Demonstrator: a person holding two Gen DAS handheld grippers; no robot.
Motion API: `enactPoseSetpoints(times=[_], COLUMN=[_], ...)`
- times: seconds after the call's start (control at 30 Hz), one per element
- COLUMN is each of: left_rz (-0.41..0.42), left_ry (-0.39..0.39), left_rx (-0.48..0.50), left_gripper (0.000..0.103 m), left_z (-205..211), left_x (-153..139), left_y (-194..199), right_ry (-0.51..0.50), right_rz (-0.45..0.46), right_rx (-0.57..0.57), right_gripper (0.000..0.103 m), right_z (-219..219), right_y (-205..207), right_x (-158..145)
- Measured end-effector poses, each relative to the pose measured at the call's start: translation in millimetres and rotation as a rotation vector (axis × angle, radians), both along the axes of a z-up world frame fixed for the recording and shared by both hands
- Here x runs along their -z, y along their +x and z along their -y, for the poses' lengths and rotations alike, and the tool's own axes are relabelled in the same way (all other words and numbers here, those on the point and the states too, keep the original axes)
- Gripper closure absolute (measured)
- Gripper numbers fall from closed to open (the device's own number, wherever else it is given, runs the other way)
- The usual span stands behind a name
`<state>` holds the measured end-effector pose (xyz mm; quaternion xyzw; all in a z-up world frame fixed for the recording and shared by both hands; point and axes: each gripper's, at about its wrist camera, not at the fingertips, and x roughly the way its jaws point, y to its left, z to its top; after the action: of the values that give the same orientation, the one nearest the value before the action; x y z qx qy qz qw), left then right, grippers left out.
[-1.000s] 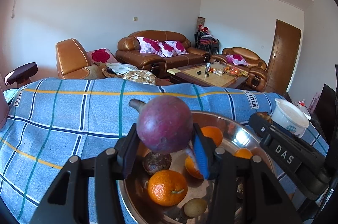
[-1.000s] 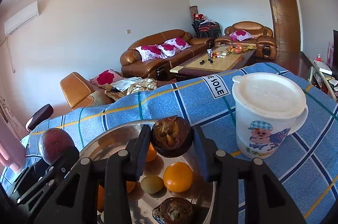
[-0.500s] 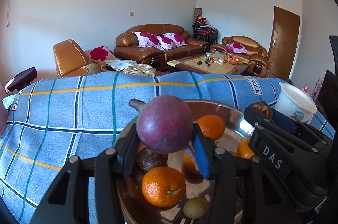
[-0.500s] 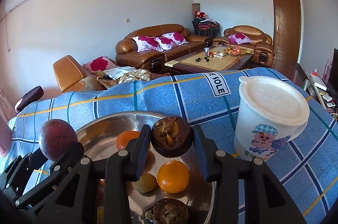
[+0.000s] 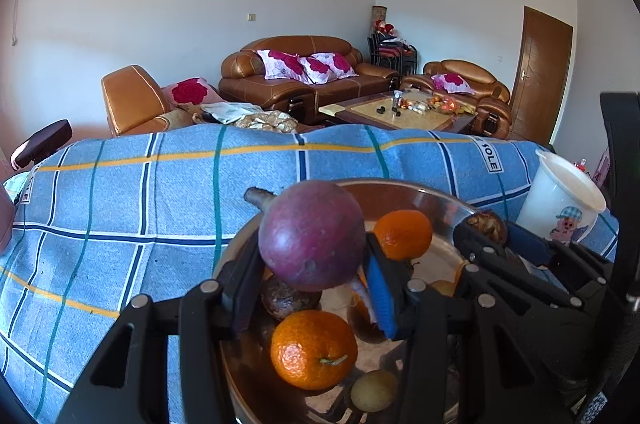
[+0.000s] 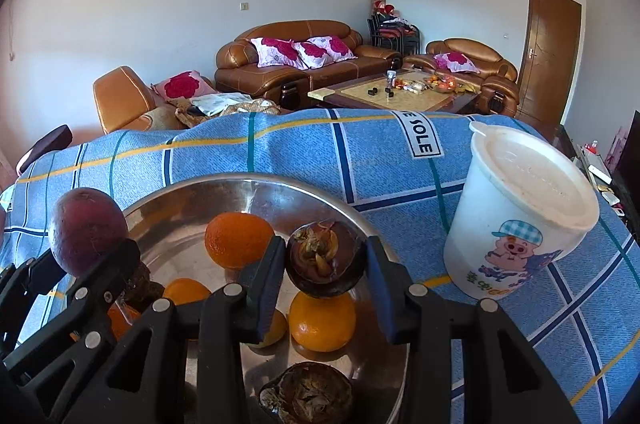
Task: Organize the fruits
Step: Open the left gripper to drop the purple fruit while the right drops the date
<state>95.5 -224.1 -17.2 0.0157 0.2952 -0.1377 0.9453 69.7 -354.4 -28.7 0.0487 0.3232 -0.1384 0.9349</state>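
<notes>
My left gripper (image 5: 310,266) is shut on a round purple passion fruit (image 5: 311,235) and holds it above the left part of a round steel bowl (image 5: 420,194). My right gripper (image 6: 324,270) is shut on a dark mangosteen (image 6: 323,258) and holds it above the same bowl (image 6: 192,192). The bowl holds several oranges (image 6: 238,239), another mangosteen (image 6: 308,394) and a small yellow-green fruit (image 5: 374,390). The left gripper with its purple fruit (image 6: 86,230) shows at the left of the right wrist view.
The bowl sits on a table under a blue checked cloth (image 5: 140,208). A white lidded cup with a pig cartoon (image 6: 520,216) stands right of the bowl. Brown sofas (image 5: 304,72) and a coffee table (image 5: 400,112) lie beyond the far edge.
Both grippers have come lower and closer over the bowl, still gripping their fruits. The right gripper now sits nearer to the left one.
</notes>
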Motion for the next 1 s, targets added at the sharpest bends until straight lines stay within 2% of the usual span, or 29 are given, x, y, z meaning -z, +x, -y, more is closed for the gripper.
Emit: enactPoseSetpoints(times=[0.13,0.33,0.53,0.7,0.9,1.0], left_rz=[-0.015,-0.084,-0.074,-0.050,-0.015,-0.033], left_ry=[0.009,0.024,0.052,0.068,0.112,0.104], left_rx=[-0.001,-0.009,-0.018,-0.072,-0.105,-0.105], left_gripper=[0.053,0.053,0.051,0.032,0.024,0.022], left_z=[1.3,2.3,6.7,1.2,-0.7,-4.9], left_x=[1.9,10.2,11.6,8.7,5.6,7.3], left_y=[2.6,15.7,13.1,10.0,6.6,9.3], right_ry=[0.006,0.012,0.029,0.027,0.018,0.005], right_rz=[-0.009,-0.010,-0.010,0.008,0.007,0.008], right_rx=[-0.002,-0.020,-0.013,-0.003,-0.001,-0.005], right_gripper=[0.060,0.060,0.059,0.059,0.056,0.056], right_z=[1.1,1.1,1.5,5.0,4.9,2.4], right_y=[0.2,-0.3,-0.1,-4.9,-7.7,-8.0], right_x=[1.0,0.7,-0.1,-1.7,-3.3,-4.6])
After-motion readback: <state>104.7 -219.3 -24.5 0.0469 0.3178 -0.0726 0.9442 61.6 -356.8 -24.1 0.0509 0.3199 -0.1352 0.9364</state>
